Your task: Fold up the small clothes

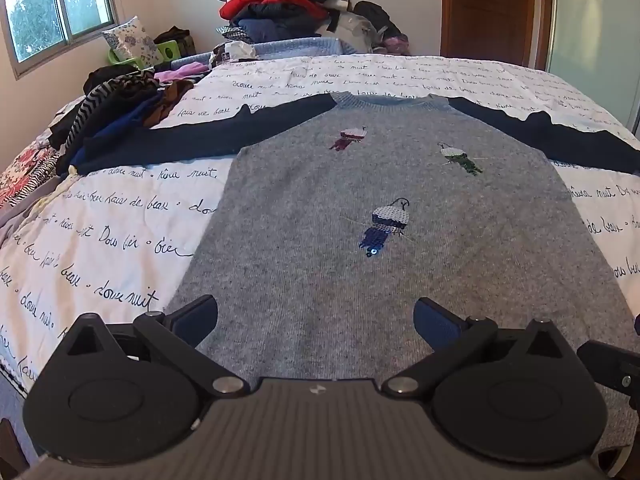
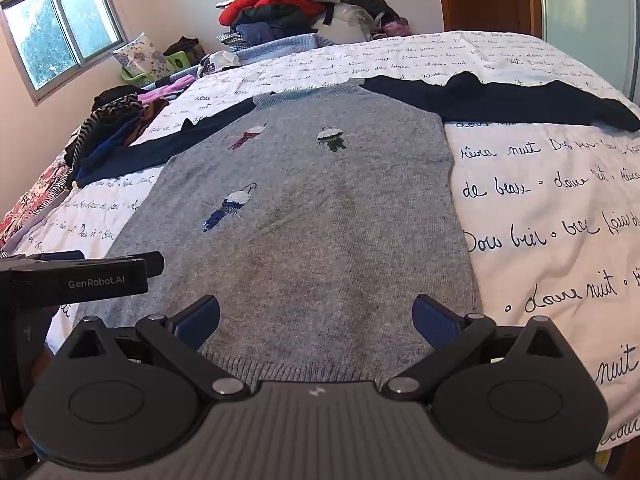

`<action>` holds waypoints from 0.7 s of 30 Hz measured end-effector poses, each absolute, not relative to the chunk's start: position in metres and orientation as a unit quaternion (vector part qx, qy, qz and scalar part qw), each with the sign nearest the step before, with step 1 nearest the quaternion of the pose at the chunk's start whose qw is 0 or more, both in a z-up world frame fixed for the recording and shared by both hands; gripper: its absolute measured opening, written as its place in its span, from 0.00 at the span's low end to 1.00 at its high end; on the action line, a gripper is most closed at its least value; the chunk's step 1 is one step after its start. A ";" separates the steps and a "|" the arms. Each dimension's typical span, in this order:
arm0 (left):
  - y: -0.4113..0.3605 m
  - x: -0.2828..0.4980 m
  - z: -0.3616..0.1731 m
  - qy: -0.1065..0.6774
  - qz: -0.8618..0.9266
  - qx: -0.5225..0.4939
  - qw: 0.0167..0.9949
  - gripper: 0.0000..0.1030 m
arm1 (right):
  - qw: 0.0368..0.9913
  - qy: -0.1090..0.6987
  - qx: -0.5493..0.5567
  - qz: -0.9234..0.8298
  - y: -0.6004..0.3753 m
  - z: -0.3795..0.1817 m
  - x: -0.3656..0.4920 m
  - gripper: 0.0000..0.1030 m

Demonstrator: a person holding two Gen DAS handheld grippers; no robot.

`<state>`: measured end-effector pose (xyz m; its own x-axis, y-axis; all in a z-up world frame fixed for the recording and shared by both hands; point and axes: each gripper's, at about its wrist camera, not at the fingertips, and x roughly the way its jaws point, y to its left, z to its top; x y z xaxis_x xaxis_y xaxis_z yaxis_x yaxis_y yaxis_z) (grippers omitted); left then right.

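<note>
Grey knit, one small sweater [image 1: 360,208] lies flat, front up, on a bed's white quilt [image 1: 120,216] printed with black cursive script. It has two navy sleeves spread out to either side, a ribbed neckline at the far end and a ribbed hem at the near edge. Three sequined motifs dot the chest: a maroon one [image 1: 348,138] upper left, a blue one [image 1: 386,226] in the middle, a green one [image 1: 460,158] to the right.

Two grippers work the scene. At the left, the left gripper [image 1: 316,320] hangs over the sweater's lower left part, its jaws spread wide with nothing between the blue pads, the grey fabric below and ahead of them. To its right, the right gripper [image 2: 316,320] hangs over the hem [image 2: 304,364], jaws likewise spread wide and empty, the ribbed edge showing between its fingers.

Along the bed's left side lies one loose heap of striped and dark clothes [image 1: 116,108]. A taller pile [image 1: 296,4], topped with red and black garments, rises beyond the far edge. One window [image 1: 52,8] is on the left wall and one wooden door [image 1: 488,8] stands on the right.
</note>
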<state>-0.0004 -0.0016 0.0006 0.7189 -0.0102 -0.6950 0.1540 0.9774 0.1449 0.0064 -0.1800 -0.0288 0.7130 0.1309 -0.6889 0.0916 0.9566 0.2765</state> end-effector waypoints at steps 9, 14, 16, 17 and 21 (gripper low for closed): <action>0.002 -0.001 -0.002 0.389 -0.050 0.075 0.917 1.00 | 0.913 0.382 0.140 0.018 -0.174 -0.036 0.006 1.00; 0.001 -0.001 -0.003 0.393 -0.051 0.075 0.915 0.99 | 0.911 0.387 0.144 0.018 -0.176 -0.030 0.002 1.00; 0.000 -0.001 -0.004 0.394 -0.051 0.077 0.914 0.99 | 0.909 0.390 0.142 0.020 -0.176 -0.032 0.005 1.00; 0.000 -0.001 -0.005 0.394 -0.051 0.077 0.915 0.99 | 0.909 0.391 0.143 0.020 -0.177 -0.033 0.005 1.00; 0.000 -0.001 -0.006 0.395 -0.053 0.075 0.914 0.98 | 0.908 0.393 0.145 0.022 -0.178 -0.034 0.005 1.00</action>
